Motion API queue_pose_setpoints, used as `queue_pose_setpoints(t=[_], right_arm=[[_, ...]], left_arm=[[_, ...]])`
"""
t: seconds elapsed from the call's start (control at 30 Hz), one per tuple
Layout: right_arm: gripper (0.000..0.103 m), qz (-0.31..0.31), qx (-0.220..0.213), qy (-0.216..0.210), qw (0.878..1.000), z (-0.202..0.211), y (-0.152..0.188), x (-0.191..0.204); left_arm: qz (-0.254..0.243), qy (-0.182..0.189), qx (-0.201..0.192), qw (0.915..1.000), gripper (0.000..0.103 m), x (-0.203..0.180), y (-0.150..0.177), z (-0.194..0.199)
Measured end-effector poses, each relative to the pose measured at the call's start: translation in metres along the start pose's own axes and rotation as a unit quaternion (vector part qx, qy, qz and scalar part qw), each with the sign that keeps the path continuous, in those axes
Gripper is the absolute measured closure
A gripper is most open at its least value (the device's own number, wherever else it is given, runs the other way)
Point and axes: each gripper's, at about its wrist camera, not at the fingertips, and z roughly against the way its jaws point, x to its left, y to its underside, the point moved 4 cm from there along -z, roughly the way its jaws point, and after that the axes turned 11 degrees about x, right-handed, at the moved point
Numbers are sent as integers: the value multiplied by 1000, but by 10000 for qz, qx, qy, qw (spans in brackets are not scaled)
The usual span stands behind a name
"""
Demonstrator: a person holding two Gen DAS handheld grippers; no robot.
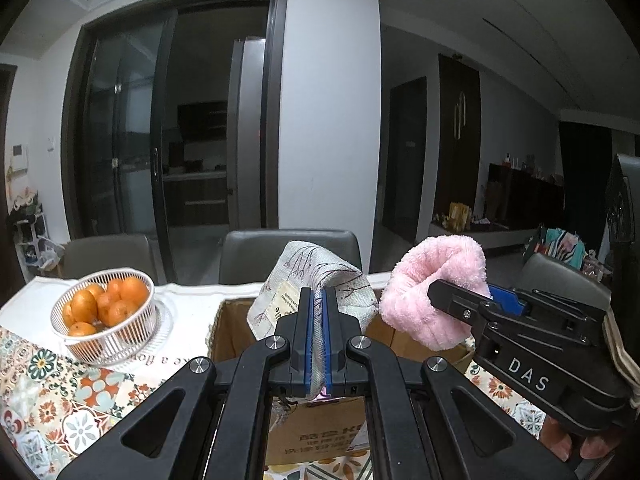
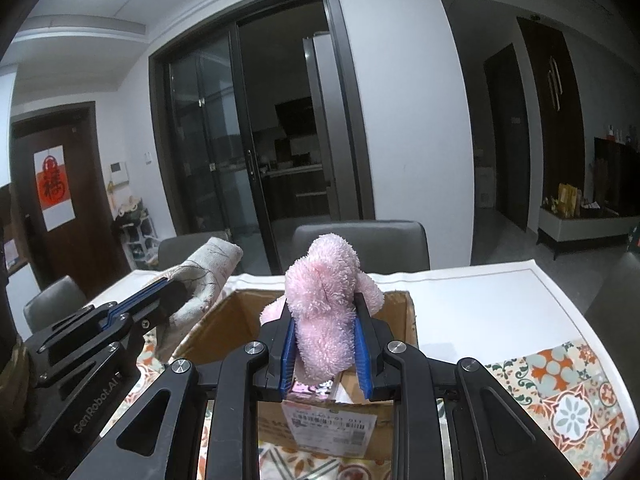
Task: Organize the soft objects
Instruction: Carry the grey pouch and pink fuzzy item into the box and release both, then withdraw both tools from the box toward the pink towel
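Note:
My left gripper (image 1: pixel 318 294) is shut on a grey patterned cloth (image 1: pixel 320 276) with a sewn label and holds it above an open cardboard box (image 1: pixel 232 320). My right gripper (image 2: pixel 323 300) is shut on a fluffy pink cloth (image 2: pixel 326 304), also above the box (image 2: pixel 404 312). In the left wrist view the pink cloth (image 1: pixel 436 284) and right gripper (image 1: pixel 444 290) are to the right. In the right wrist view the grey cloth (image 2: pixel 204 280) and left gripper (image 2: pixel 168 288) are to the left. Something pink-patterned lies inside the box, mostly hidden.
A white wire basket of oranges (image 1: pixel 106 312) stands on the table at the left. The table has a patterned tablecloth (image 2: pixel 560 384) with a white runner. Grey chairs (image 1: pixel 288 254) stand along the far side and at the right.

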Motion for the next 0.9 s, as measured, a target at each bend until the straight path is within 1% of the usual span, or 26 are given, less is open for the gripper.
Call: queue_pose_setpoints(t=[0.17, 0.33, 0.4, 0.5, 0.53, 0.57, 0.6, 0.63, 0.67, 0.73, 0.8, 0.9], right_arm=[[77, 56, 282, 18, 9996, -23, 6, 0], [76, 124, 487, 65, 9987, -39, 10, 0], [74, 120, 563, 100, 9983, -45, 11, -3], [73, 111, 631, 168, 9978, -52, 12, -2], [71, 111, 649, 163, 9977, -53, 11, -4], [63, 112, 683, 162, 9975, -56, 11, -5], [53, 112, 696, 178, 9974, -57, 10, -6], [48, 111, 683, 225, 9973, -58, 9, -8], [44, 112, 645, 285, 9974, -57, 9, -9], [43, 109, 603, 421, 9972, -54, 7, -10], [43, 54, 630, 413, 9971, -51, 8, -12], [43, -8, 561, 466, 9973, -40, 10, -12]], left_arm=[[55, -31, 249, 9997, 97, 6, 8, -19], [88, 47, 525, 9986, 97, 8, 12, -39], [82, -4, 571, 9983, 96, 9, 13, -43], [45, -19, 644, 9979, 96, 9, 13, -47], [26, -13, 669, 9978, 94, 8, 13, -49], [24, -30, 682, 9977, 90, 7, 12, -50], [17, -33, 695, 9976, 82, 7, 11, -50], [29, -68, 694, 9976, 74, 8, 11, -50], [50, -108, 678, 9976, 72, 9, 12, -48], [86, -165, 648, 9977, 65, 12, 13, -45], [110, -231, 624, 9977, 59, 13, 15, -39], [40, -411, 527, 9978, 57, 13, 18, -26]])
